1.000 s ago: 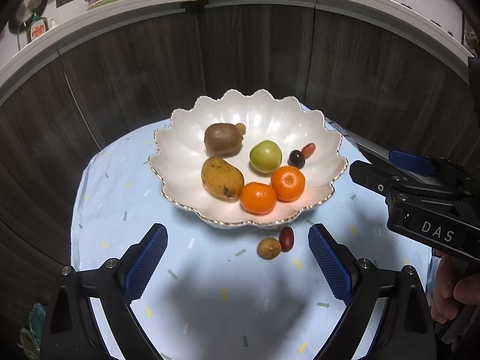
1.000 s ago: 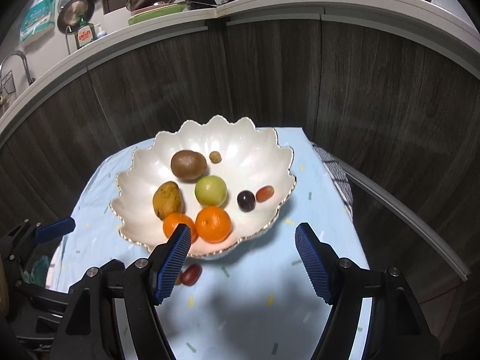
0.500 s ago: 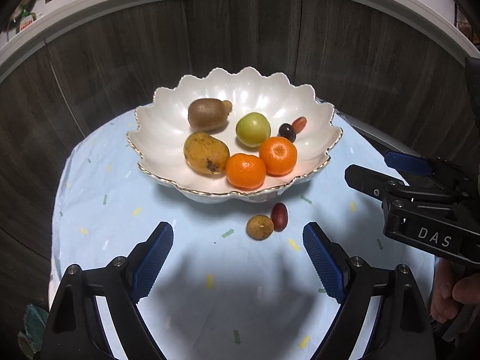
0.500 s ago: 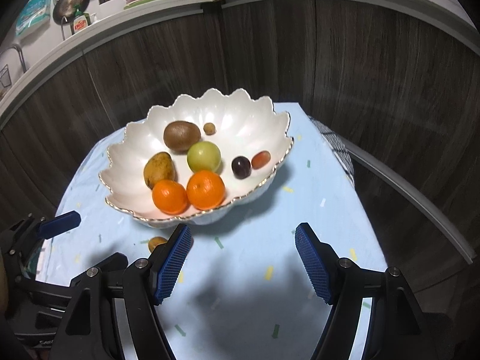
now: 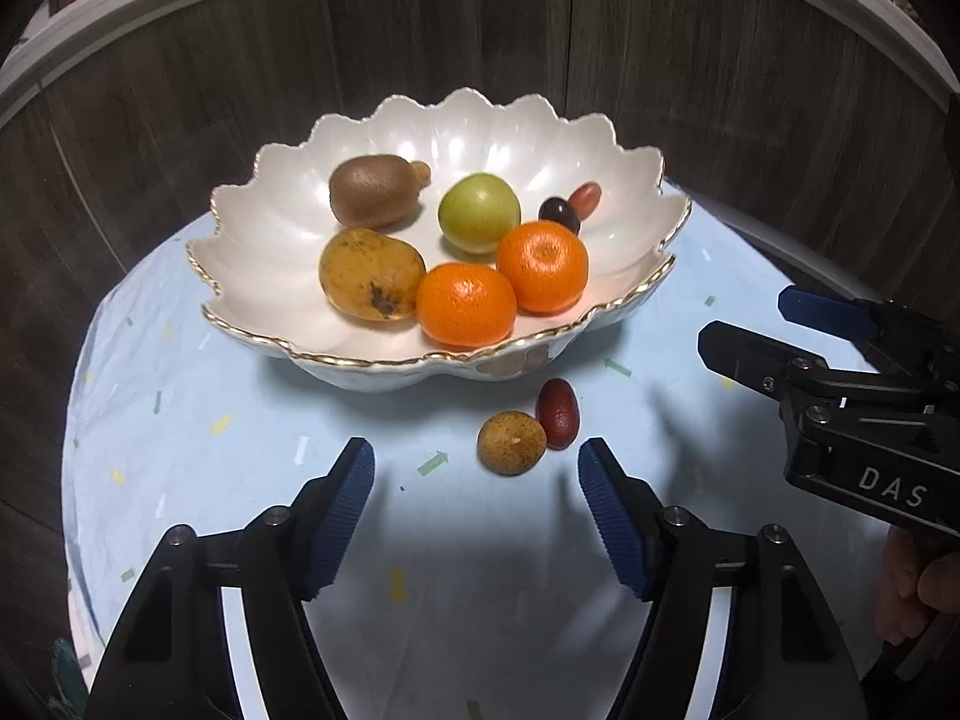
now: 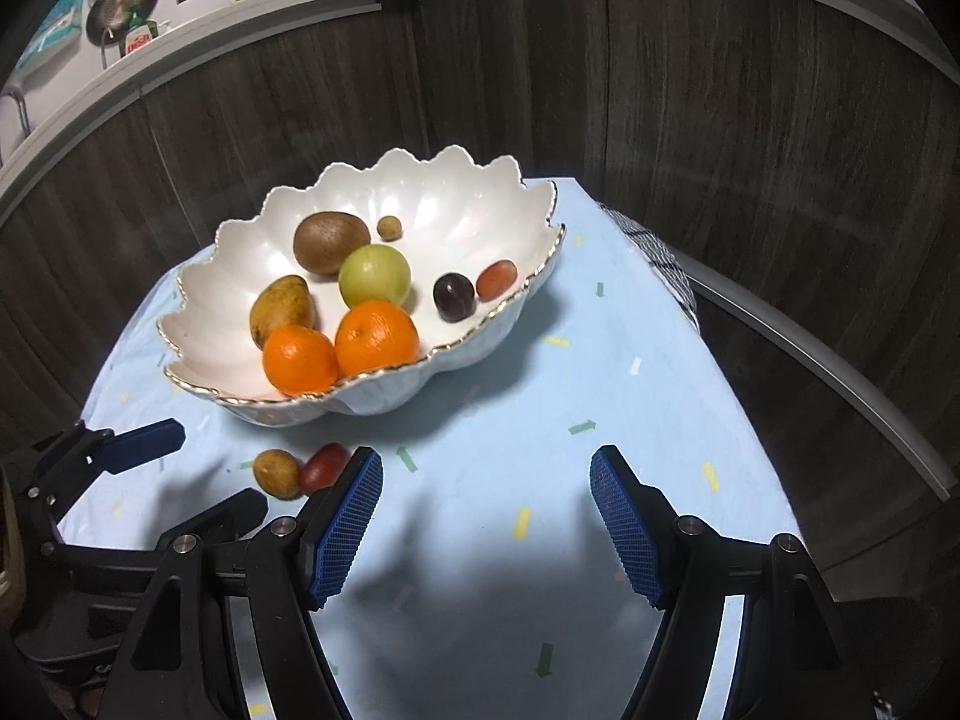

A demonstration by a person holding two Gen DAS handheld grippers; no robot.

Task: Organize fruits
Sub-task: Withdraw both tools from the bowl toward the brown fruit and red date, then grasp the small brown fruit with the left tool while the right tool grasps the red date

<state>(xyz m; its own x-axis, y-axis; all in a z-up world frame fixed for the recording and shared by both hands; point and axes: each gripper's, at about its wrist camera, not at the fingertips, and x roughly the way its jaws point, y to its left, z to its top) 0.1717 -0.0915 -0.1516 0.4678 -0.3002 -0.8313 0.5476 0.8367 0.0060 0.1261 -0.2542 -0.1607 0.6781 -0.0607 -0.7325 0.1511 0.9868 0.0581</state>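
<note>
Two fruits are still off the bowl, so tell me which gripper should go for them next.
Left. The left gripper is open, with the brown speckled fruit and red fruit just ahead between its fingers. The right gripper, also open, faces bare tablecloth; both fruits lie off to its left.

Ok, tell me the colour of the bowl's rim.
Gold edging on a pearly white bowl, clearest in the left wrist view.

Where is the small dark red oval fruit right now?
The small dark red oval fruit lies on the light blue tablecloth just outside the white scalloped bowl, touching a speckled brown round fruit.
</note>
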